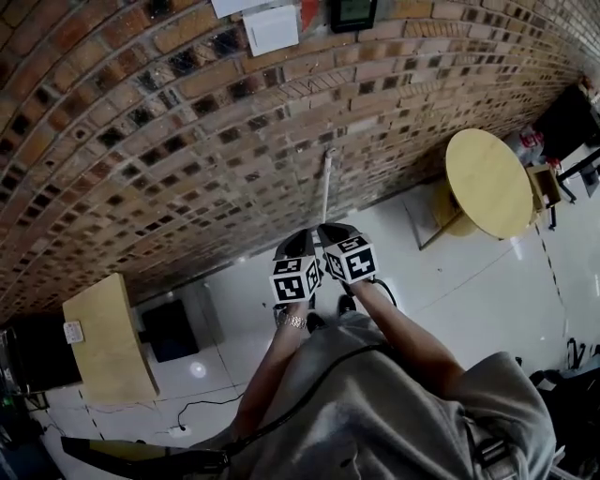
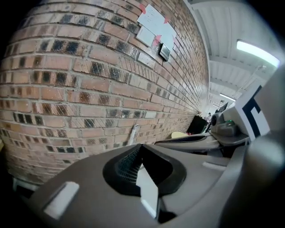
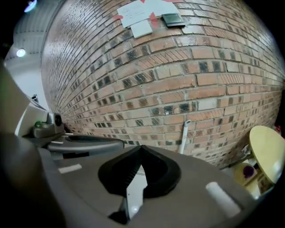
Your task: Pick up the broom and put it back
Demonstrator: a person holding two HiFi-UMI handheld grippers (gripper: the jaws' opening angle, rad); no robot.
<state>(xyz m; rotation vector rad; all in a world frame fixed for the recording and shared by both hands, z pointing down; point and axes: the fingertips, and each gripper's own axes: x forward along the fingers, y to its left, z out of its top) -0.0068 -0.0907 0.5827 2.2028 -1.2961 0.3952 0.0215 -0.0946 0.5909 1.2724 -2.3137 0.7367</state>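
Note:
The broom (image 1: 326, 183) shows as a thin white handle that leans upright against the brick wall (image 1: 141, 141). Its lower part is hidden behind my grippers in the head view. Both gripper views show the handle ahead against the bricks, apart from the jaws: the broom (image 2: 133, 133) and the broom (image 3: 185, 136). My left gripper (image 1: 296, 244) and right gripper (image 1: 335, 231) are side by side just below the handle, pointing toward the wall. The jaws of the left gripper (image 2: 141, 146) meet with nothing between them. The right gripper (image 3: 141, 147) is likewise shut and holds nothing.
A round yellow table (image 1: 487, 183) stands to the right near the wall, with black furniture (image 1: 567, 122) beyond it. A light wooden cabinet (image 1: 108, 337) and a black box (image 1: 169, 330) stand at the left. A cable (image 1: 202, 408) lies on the white floor. Papers (image 1: 270, 28) hang on the wall.

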